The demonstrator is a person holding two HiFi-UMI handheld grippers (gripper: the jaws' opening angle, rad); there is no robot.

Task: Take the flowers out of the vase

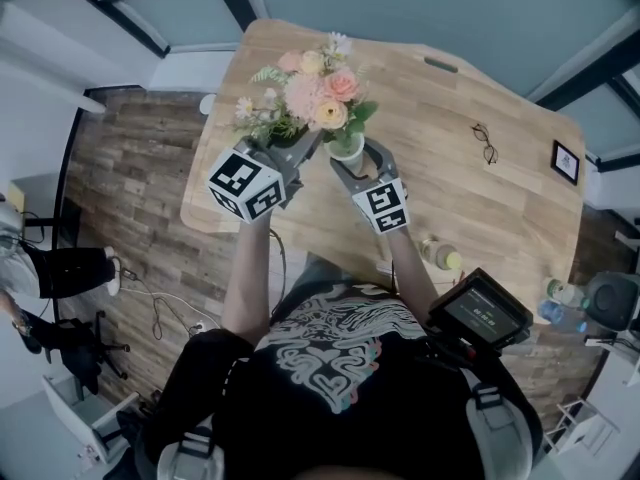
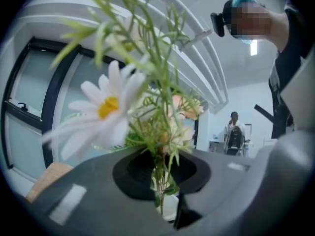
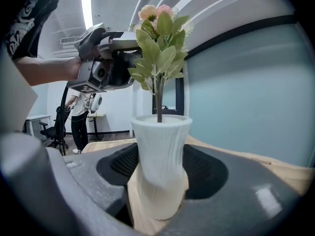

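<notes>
Flowers (image 1: pixel 315 93) are being gripped by the left hand-held gripper (image 2: pixel 162 183), whose jaws are squeezing together on the green stems just under the blooms. The stem ends are reaching down into the mouth of the white vase (image 3: pixel 160 156). The right hand-held gripper (image 3: pixel 160 191) is clamping the vase's ribbed body, which is standing on the wooden table (image 1: pixel 450 188).

Pastel bouquet, white vase, pale wood
The flowers (image 1: pixel 318 93) are pink, peach and cream with green leaves, one a white daisy (image 2: pixel 106 109) with a yellow centre; the vase (image 3: pixel 161 156) is white and ribbed, the table (image 1: pixel 470 198) light wood grain, and the left gripper (image 1: pixel 305 148) and right gripper (image 1: pixel 348 160) grey with black-and-white marker squares
</notes>
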